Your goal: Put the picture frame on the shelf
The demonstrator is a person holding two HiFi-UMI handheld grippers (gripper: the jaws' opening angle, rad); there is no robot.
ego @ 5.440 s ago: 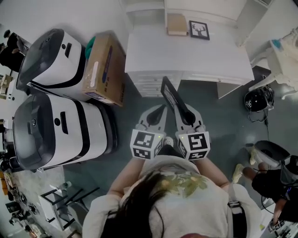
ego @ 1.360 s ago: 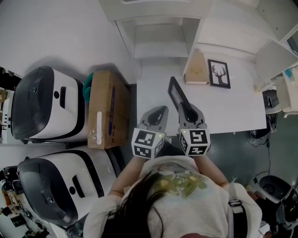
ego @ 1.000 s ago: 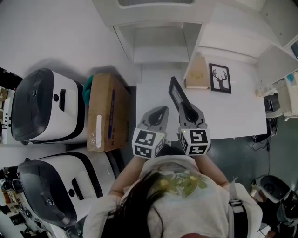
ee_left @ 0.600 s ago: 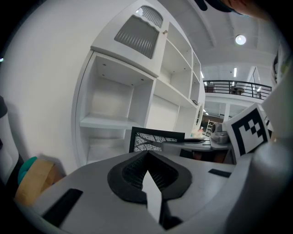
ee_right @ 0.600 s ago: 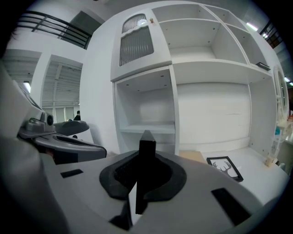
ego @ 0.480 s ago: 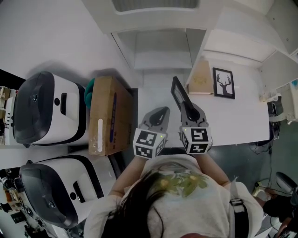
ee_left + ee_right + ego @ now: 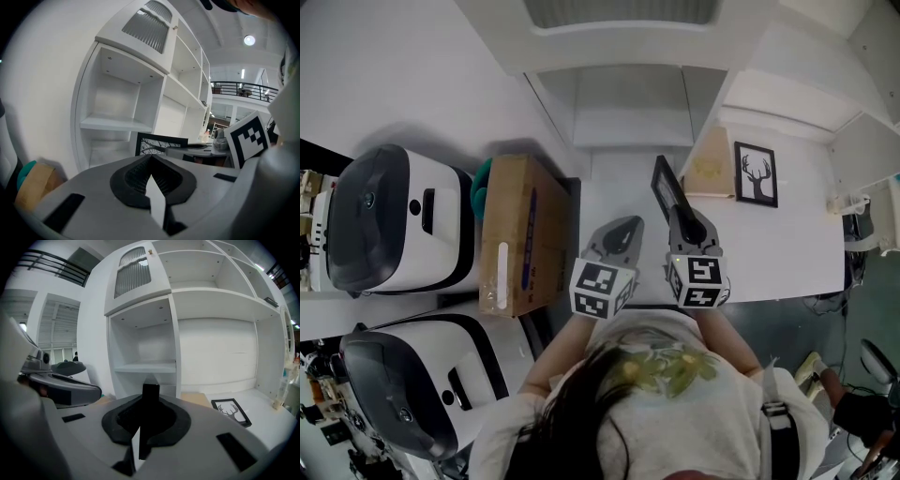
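Observation:
My right gripper [image 7: 682,221] is shut on a black picture frame [image 7: 664,191], held edge-on and pointing toward the white shelf unit [image 7: 628,105]. In the right gripper view the frame's dark edge [image 7: 150,391] rises between the jaws of the right gripper [image 7: 149,406], in front of an empty shelf board [image 7: 145,367]. The left gripper view shows the frame's face [image 7: 158,142] with a branch print. My left gripper [image 7: 624,228] hangs just left of it, shut with nothing in it [image 7: 151,158]. The open compartment [image 7: 115,123] lies ahead.
A second black frame with a deer print [image 7: 756,174] lies on the white desk top [image 7: 797,253], beside a tan board [image 7: 710,167]. A cardboard box [image 7: 522,234] and two white machines [image 7: 389,223] [image 7: 403,380] stand at the left.
The person has walked up to the shelf unit; both grippers and the held frame now reach over the desk top, closer to the open compartment. The grip is unchanged.

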